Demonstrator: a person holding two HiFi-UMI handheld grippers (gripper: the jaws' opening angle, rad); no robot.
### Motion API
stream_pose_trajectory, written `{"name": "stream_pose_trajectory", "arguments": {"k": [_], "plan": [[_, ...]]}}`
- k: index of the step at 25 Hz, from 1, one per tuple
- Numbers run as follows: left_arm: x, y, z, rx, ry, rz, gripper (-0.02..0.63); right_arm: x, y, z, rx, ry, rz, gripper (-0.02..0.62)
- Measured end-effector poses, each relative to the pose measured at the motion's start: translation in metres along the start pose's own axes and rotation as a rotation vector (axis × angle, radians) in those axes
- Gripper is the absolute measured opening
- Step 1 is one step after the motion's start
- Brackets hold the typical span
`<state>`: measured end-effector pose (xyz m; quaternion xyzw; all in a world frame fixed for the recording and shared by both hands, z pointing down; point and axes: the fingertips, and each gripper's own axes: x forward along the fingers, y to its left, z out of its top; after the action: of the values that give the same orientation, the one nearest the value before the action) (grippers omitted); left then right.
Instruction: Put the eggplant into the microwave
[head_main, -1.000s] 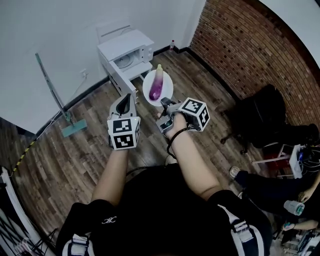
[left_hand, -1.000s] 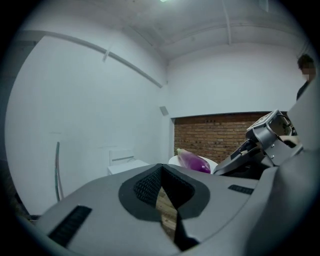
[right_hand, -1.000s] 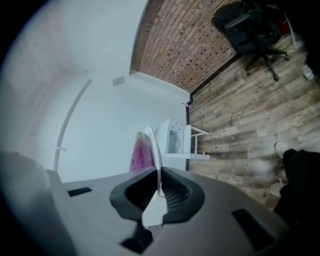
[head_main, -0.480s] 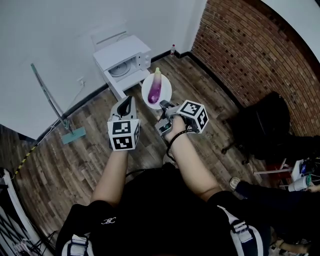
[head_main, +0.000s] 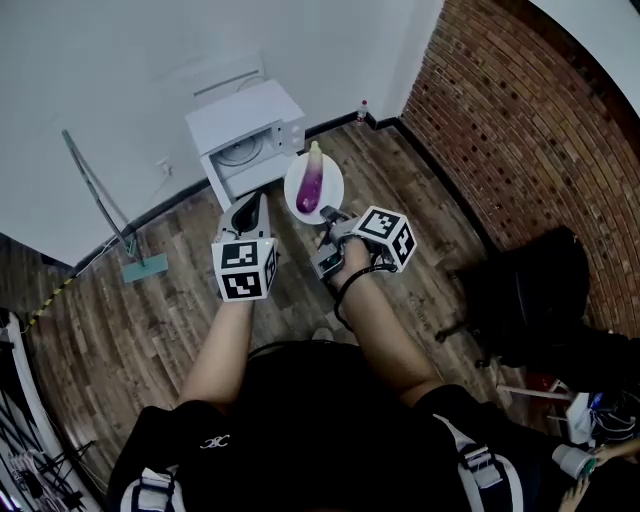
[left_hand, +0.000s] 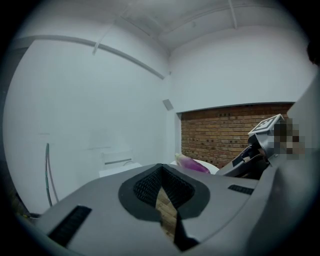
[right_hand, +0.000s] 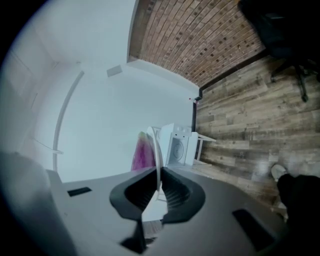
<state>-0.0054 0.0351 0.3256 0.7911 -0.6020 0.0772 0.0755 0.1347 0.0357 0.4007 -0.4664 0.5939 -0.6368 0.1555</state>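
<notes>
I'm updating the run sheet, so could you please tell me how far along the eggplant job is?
Done: the right gripper grips the plate carrying the eggplant. In hand: it's held in the air short of the microwave, whose door looks open. Remaining: set the eggplant inside.

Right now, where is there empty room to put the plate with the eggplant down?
Bare wooden floor lies between the mop and the microwave, and also between the microwave and the brick wall. The microwave's open inside looks bare too. It is crowded by the black chair on the right.
</notes>
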Motion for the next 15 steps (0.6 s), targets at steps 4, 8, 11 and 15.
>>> {"name": "stream_pose_trajectory", "arguments": {"k": [4,8,11,15], "plan": [[0.018,0.001,-0.007,-0.021,0.021,0.054,-0.009,0.016,-0.008,0.019,-0.011,0.046,-0.012,0.034],[0.037,0.008,-0.014,-0.032,0.045,0.086,-0.009,0.038,-0.008,0.024,-0.037,0.094,-0.013,0.034],[0.054,0.017,-0.019,-0.048,0.046,0.096,-0.009,0.058,-0.007,0.027,-0.059,0.126,-0.012,0.034],[0.088,0.034,-0.027,-0.059,0.038,0.103,-0.009,0.099,-0.007,0.037,-0.067,0.16,-0.013,0.034]]}}
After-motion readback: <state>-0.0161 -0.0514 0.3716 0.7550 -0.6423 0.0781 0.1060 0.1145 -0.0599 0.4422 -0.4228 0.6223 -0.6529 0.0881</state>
